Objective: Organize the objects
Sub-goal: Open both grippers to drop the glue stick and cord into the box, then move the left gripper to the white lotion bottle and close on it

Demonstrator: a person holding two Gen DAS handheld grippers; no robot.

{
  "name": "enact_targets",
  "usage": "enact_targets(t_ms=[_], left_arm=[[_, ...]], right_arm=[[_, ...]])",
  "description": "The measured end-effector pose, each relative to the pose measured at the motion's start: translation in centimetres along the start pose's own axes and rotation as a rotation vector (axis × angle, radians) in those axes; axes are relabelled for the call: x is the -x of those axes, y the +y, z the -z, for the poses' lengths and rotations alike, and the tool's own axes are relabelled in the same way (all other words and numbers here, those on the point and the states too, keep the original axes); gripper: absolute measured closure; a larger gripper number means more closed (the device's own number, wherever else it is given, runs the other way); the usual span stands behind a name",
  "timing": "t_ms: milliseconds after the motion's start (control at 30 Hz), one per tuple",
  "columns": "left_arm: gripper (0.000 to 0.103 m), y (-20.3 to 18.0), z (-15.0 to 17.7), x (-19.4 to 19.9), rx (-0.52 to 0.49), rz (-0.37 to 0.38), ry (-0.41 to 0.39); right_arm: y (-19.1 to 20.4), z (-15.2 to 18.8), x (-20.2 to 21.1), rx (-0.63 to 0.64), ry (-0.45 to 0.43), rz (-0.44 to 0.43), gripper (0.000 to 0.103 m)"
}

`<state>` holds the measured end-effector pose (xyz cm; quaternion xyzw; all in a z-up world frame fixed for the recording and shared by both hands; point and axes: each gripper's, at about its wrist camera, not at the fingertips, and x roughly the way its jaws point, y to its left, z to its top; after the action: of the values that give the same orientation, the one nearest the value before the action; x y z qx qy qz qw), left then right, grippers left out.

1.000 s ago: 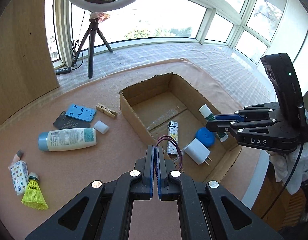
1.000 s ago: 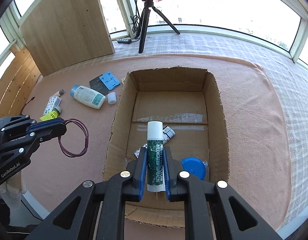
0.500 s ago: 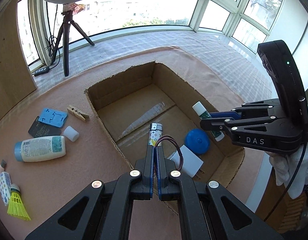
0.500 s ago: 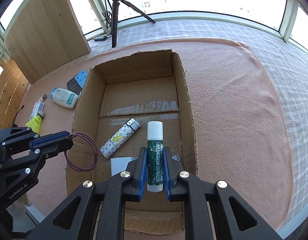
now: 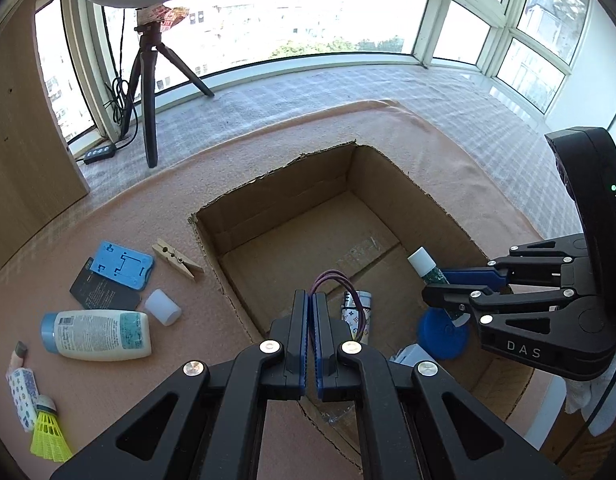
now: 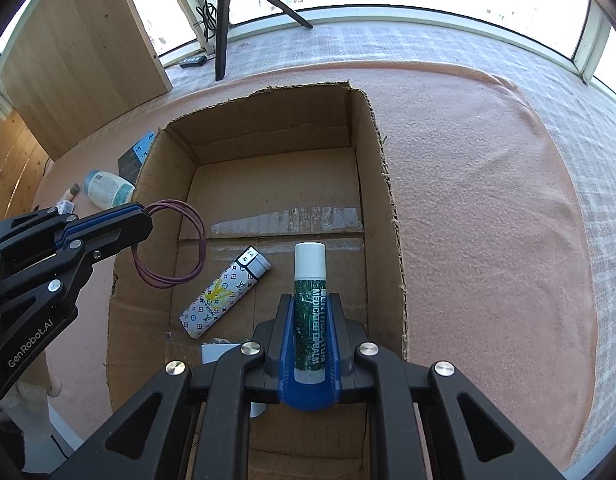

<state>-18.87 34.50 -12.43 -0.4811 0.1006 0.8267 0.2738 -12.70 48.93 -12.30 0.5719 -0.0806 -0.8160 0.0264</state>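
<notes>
- Both grippers have come in lower over the cardboard box since a second ago, and the left gripper has moved off the pink cloth to stand above the box's near-left corner.
- Left jaws are pinched tight on a loop of purple hair ties, which hangs just ahead of the tips over the box floor.
- Right gripper has its jaws closed on a green medicated lip balm tube; the white cap pokes out beyond the tips, over the box's right half.
- Below and left of the right jaws lies a patterned lighter; a blue round lid sits under them in the left view.
- Step in hand, I judge: dropping both held items into the box.
- Next move calls for parting each pair of jaws while low, so the tube does not roll out.
- Lotion bottle, clothespin and shuttlecock wait outside, left of the left jaws.
</notes>
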Motion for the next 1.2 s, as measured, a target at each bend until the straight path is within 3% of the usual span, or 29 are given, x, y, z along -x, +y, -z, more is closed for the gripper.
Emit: enact_targets(t_ms=[67, 100, 133, 167, 200, 233, 300, 767, 867, 1200], left_arm=[[0.1, 0.1, -0.1, -0.2, 0.002, 0.005, 0.005], [0.094, 0.1, -0.1, -0.3, 0.0, 0.006, 0.009], [0.08, 0.1, -0.1, -0.3, 0.002, 0.005, 0.01], [0.073, 0.1, -0.1, -0.1, 0.004, 0.008, 0.005], [0.062, 0.2, -0.1, 0.0, 0.005, 0.011, -0.004], [0.061, 0.2, -0.1, 0.2, 0.006, 0.011, -0.01], [0.061, 0.4, 0.0, 0.5, 0.006, 0.019, -0.012], [0.061, 4.7, 2.4, 3.4, 0.058, -0.006, -0.011], [0.056, 6.8, 2.9, 3.7, 0.084, -0.034, -0.002], [0.056, 16.7, 2.7, 3.6, 0.252, -0.138, 0.024]], right_arm=[[0.0, -0.1, -0.2, 0.002, 0.006, 0.0, 0.089], [0.0, -0.1, -0.3, 0.003, 0.009, -0.005, 0.089], [0.0, -0.1, -0.3, 0.005, 0.007, -0.009, 0.088], [0.0, -0.1, -0.2, 0.007, 0.002, -0.01, 0.085], [0.1, -0.2, -0.2, 0.011, 0.0, -0.007, 0.072], [0.2, -0.2, 0.0, 0.017, -0.006, -0.003, 0.056], [0.6, -0.2, 0.3, 0.031, -0.021, -0.019, 0.049], [1.9, -0.2, 0.8, -0.006, -0.035, -0.031, 0.048], [2.4, 0.0, 1.5, -0.017, -0.055, -0.039, 0.048], [4.8, 1.5, 3.9, -0.028, -0.103, -0.077, 0.048]])
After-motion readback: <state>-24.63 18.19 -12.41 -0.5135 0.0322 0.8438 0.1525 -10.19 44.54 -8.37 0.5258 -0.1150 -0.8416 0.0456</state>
